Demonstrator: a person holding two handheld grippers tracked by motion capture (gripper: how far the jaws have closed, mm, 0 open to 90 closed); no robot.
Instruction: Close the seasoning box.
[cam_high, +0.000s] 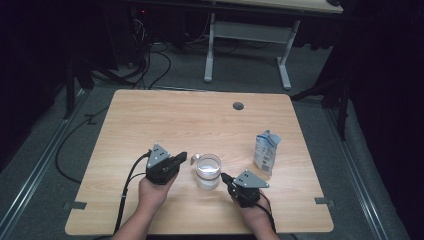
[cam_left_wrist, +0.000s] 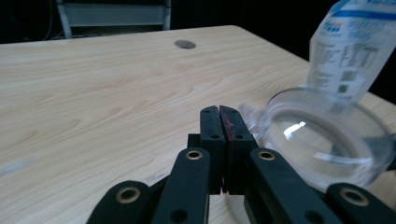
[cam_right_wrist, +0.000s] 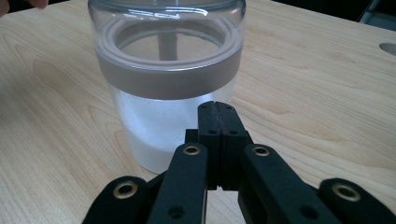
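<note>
presently, by size: table (cam_high: 150, 130), pale wood, with a round grey cable hole (cam_high: 238, 106) near its far edge; most of the top bare, the working things gathered at the near edge within reach of the person's hands.
carton (cam_high: 265, 152), white and blue, upright at the right, near the jar but apart from it, probably parked there until it is wanted.
jar (cam_high: 208, 172), clear, lidded with a grey seal band, upright between the two grippers; white powder fills its lower part. a small clear handle or clasp sticks out on its left.
left gripper (cam_high: 181, 158), jaws closed together on nothing, tips just beside that handle, seemingly lined up to work it.
right gripper (cam_high: 224, 176), jaws likewise pressed shut and empty, tips close against the jar's right side, likely to steady it; contact cannot be told.
</note>
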